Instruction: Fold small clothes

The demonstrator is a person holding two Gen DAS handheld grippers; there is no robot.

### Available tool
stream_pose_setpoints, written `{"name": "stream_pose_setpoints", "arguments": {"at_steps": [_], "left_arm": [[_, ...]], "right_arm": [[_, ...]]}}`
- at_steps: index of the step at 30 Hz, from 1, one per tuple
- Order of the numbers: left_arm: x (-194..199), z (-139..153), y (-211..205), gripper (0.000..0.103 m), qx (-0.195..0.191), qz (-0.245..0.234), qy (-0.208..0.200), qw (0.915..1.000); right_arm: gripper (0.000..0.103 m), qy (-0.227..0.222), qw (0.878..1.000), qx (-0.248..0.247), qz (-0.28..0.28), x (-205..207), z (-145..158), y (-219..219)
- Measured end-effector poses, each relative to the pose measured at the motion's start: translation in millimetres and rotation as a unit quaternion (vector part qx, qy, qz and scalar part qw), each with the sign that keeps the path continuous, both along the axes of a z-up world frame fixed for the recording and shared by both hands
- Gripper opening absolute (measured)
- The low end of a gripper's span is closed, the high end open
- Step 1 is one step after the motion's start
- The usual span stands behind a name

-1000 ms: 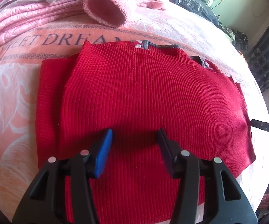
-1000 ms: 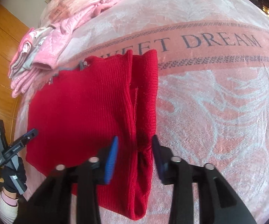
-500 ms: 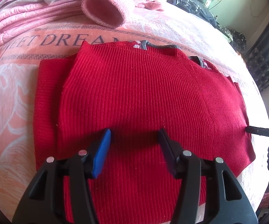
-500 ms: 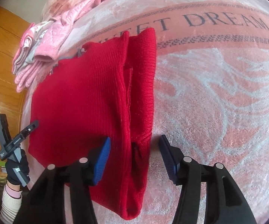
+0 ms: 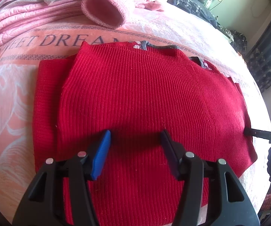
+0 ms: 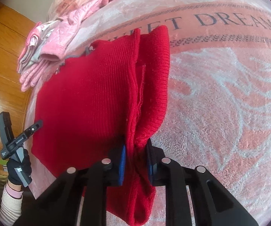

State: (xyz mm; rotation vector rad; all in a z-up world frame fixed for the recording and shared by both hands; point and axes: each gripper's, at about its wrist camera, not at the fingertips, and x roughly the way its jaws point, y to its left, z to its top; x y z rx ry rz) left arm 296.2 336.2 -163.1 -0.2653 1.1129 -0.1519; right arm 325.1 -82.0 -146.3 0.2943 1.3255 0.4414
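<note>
Red sweater (image 6: 90,101) hides right gripper's (image 6: 135,162) fingertips.

Ribbed knit sweater (image 5: 144,98), plush blanket (image 6: 220,103)

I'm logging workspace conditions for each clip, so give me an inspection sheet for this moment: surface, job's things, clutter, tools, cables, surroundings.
Surface: pink blanket printed SWEET DREAM, soft and uneven.
Job's things: red knit sweater lying partly folded, a sleeve layer doubled along one side, grey collar trim at the far edge.
Clutter: pile of pink and grey clothes beyond the sweater, one pink cuff lying open toward the camera.
Tools: left tool open, poised above the sweater's middle; right tool shut on the bunched side fold.
Cables: nothing seen.
Surroundings: wooden panelling on one side, dark items and a pale wall on the other; details too blurred to name.
</note>
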Motion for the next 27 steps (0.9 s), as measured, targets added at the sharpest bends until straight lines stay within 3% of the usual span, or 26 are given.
{"name": "stream_pose_setpoints", "arguments": {"at_steps": [6, 13, 15, 18, 20, 23, 27], "left_arm": [[1, -1, 2, 0.056, -0.004, -0.007, 0.001, 1.0000], [3, -1, 5, 0.057, -0.015, -0.007, 0.004, 0.9999], [3, 1, 8, 0.057, -0.026, -0.005, 0.008, 0.9996], [0, 9, 22, 0.055, -0.072, 0.008, 0.016, 0.9972], [-5, 12, 29, 0.055, -0.091, 0.008, 0.015, 0.9957], [-10, 13, 32, 0.055, -0.082, -0.009, 0.012, 0.9966], [-12, 6, 46, 0.055, -0.105, -0.004, 0.021, 0.9942]], "right_arm": [[0.016, 0.007, 1.000, 0.005, -0.011, 1, -3, 0], [0.014, 0.022, 0.999, -0.029, -0.022, 5, 5, 11], [0.014, 0.025, 0.999, -0.041, -0.026, 5, 14, 16], [0.013, 0.017, 0.998, -0.047, -0.027, 5, 33, 27], [0.013, 0.004, 0.999, -0.043, -0.020, 5, 52, 41], [0.012, -0.022, 0.999, -0.036, 0.007, 6, 81, 77], [0.012, -0.042, 0.997, -0.032, 0.060, 5, 101, 136]]}}
